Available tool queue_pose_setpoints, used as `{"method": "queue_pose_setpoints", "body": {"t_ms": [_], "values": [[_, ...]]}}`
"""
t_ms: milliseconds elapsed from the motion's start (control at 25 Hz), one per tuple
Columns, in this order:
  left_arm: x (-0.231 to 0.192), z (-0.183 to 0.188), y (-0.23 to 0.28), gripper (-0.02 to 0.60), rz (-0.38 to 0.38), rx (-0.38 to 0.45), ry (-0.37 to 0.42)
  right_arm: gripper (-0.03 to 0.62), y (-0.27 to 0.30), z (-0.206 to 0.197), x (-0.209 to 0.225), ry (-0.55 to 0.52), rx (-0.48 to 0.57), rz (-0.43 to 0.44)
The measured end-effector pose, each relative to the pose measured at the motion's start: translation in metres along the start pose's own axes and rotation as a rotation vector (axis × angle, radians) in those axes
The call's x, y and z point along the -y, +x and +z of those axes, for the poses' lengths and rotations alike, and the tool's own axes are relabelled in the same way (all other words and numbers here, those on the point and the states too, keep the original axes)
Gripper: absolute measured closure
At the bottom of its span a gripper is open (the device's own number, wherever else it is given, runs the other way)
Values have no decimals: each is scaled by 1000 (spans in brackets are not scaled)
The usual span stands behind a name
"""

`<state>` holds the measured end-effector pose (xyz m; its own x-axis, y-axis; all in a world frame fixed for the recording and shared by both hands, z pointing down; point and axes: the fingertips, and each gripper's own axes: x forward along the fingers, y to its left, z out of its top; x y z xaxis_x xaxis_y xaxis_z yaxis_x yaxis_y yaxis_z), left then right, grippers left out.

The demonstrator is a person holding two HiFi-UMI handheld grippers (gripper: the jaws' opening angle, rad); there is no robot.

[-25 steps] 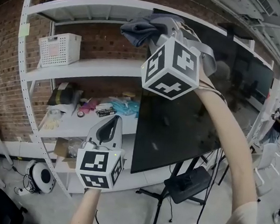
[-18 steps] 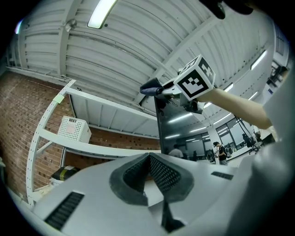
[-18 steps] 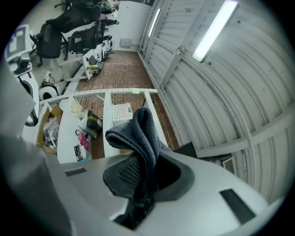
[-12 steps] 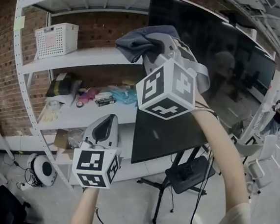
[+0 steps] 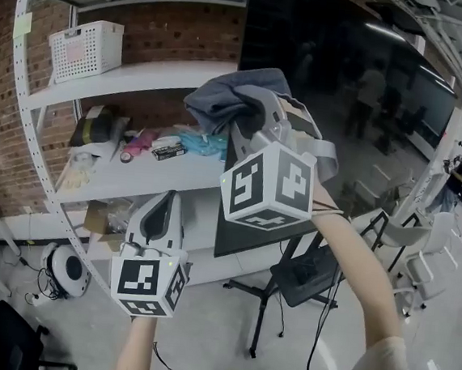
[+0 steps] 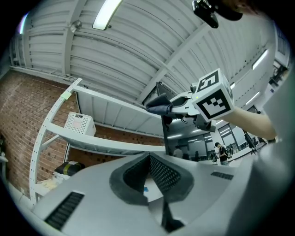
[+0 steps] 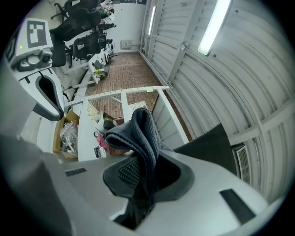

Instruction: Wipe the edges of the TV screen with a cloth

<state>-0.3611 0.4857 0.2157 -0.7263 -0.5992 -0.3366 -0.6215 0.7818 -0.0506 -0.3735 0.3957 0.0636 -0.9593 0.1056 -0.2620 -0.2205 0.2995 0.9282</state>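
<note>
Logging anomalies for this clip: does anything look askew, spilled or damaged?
Nothing stands out: the cloth is clamped in the right tongs by the left edge of the TV; the left tongs are shut and empty.

The cloth (image 5: 223, 98) is seen as soft, matt grey knitted fabric, the TV screen (image 5: 383, 130) as glossy black and full of reflections, the shelving (image 5: 127, 77) as smooth white-painted metal, and the wall (image 5: 172, 32) as rough red brick.
</note>
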Motion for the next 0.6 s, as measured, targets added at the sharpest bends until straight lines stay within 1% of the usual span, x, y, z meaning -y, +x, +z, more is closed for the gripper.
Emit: {"method": "queue_pose_setpoints", "body": {"t_ms": [200,280,440,600], "values": [[0,-19,-12,566,1,-14,-8,548,-9,-13,-45,-26,-24,55],[-1,-27,-18,566,9,-24,-16,548,-15,-19,-65,-12,-36,85],[-3,-46,-22,566,23,-51,-53,548,-23,-33,-106,78,-55,131],[-2,-64,-26,566,29,-72,-50,548,-30,-48,-153,172,-84,178]]}}
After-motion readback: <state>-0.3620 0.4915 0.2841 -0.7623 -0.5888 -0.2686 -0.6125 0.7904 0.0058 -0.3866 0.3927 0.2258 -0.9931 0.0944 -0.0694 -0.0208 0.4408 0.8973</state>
